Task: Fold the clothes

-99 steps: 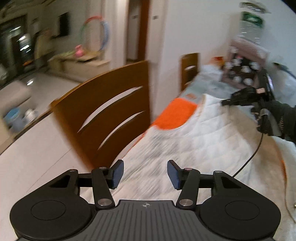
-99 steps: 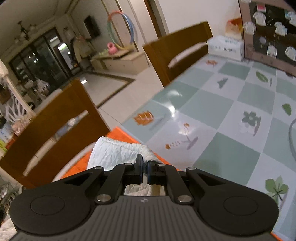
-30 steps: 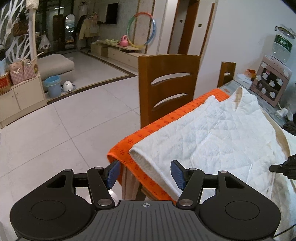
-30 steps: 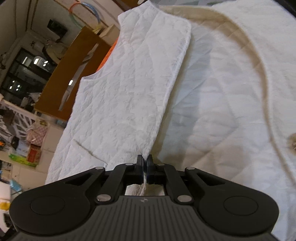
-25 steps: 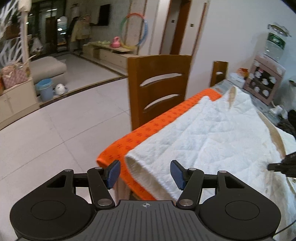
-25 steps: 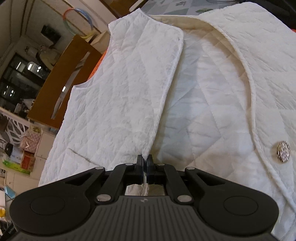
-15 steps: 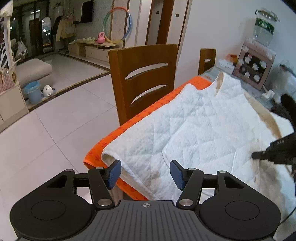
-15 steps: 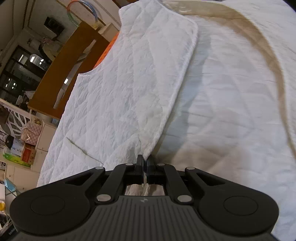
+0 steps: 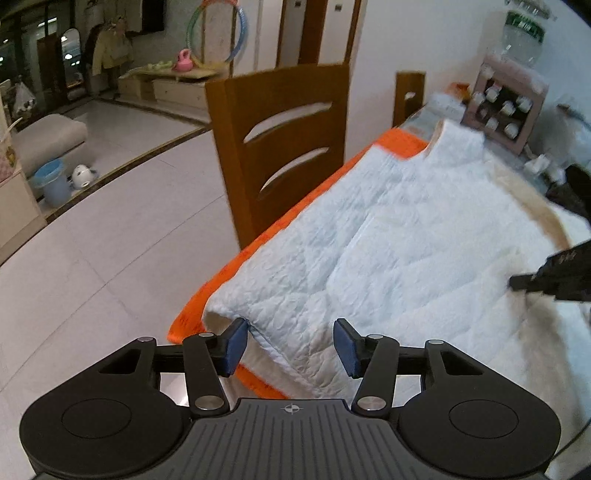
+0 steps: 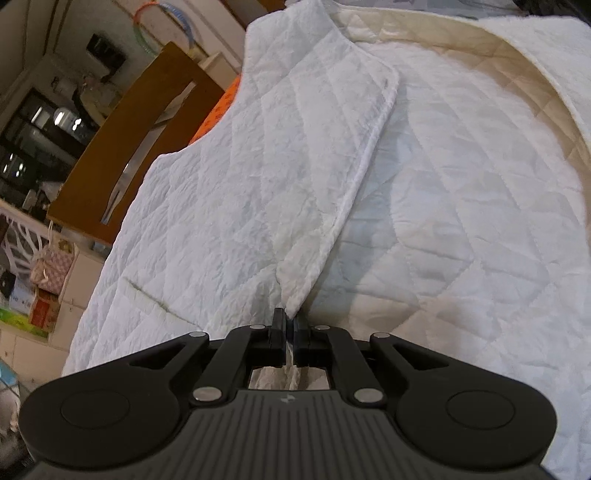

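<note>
Left wrist view: left gripper (image 9: pixel 291 345) released, jaws wide apart, blue pads (image 9: pixel 233 344) at 7 and 5 o'clock of the vest corner between them. Nothing clamped. Vest (image 9: pixel 391 236), white and quilted, lies flat on an orange cloth (image 9: pixel 218 284) over the table edge, running from 6 o'clock up to 1 o'clock. Its near hem corner sits just between the open jaws; whether the left pad touches fabric, cannot tell. Cream lining band shows along the vest's 3 o'clock side. Right gripper (image 9: pixel 517 282) enters from 3 o'clock, its tip on the vest's front edge. Wooden chair (image 9: pixel 284 147) stands just beside the table at 11 o'clock; second chair (image 9: pixel 408 96) further along at 1 o'clock. Box with white knobs (image 9: pixel 504 114) near the vest's far end at 2 o'clock. Blue bucket (image 9: pixel 51 181) on the floor at 9 o'clock, hoop (image 9: pixel 218 33) on the far wall at 12 o'clock. Frame is motion-blurred.

Right wrist view: right gripper (image 10: pixel 290 328) clenched on the vest (image 10: pixel 229 206), pinching the lower end of the front panel's edge; fabric shows between and behind the jaws. Front panel spreads from the jaws up to 12 o'clock, lying over the quilted inner side at 3 o'clock. Cream collar band curves from 1 to 3 o'clock. Chair (image 10: pixel 136 144) at 10 o'clock, beside the vest.
</note>
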`<state>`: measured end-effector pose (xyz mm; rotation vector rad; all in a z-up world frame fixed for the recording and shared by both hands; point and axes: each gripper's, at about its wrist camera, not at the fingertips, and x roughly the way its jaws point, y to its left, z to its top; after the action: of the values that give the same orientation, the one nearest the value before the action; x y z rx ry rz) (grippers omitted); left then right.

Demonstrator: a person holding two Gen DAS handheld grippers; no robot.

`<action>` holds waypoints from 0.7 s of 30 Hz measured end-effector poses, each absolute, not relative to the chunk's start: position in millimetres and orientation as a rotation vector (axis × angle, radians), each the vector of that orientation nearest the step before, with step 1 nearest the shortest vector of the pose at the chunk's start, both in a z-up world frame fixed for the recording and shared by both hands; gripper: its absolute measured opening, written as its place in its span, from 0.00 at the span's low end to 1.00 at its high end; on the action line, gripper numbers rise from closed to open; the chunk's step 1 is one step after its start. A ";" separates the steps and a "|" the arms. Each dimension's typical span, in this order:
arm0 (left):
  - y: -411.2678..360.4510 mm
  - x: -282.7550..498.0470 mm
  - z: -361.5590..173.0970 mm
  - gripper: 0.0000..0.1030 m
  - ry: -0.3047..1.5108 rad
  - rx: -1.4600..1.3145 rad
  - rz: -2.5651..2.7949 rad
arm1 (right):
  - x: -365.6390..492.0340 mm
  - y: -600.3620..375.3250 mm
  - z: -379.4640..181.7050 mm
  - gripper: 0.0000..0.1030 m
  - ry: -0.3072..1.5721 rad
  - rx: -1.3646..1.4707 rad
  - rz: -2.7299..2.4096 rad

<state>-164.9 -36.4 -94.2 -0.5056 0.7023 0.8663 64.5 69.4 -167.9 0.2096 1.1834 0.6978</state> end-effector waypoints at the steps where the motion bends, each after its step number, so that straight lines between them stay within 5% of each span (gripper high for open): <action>1: -37.7 -166.7 -88.1 0.53 0.678 -0.509 0.855 | 60.2 58.2 -161.2 0.11 1.165 0.193 0.714; 11: -34.9 -130.2 -56.3 0.58 0.652 -0.397 0.702 | 7.2 -24.8 -105.9 0.24 0.998 0.008 0.682; 21: -50.0 -95.4 -65.4 0.69 0.704 -0.405 0.675 | -14.9 -122.9 -125.0 0.35 0.948 -0.196 0.464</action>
<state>-95.4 -50.0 -65.4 -0.4047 0.7043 0.6749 -14.9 -122.9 -125.0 -0.1965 0.9477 0.4636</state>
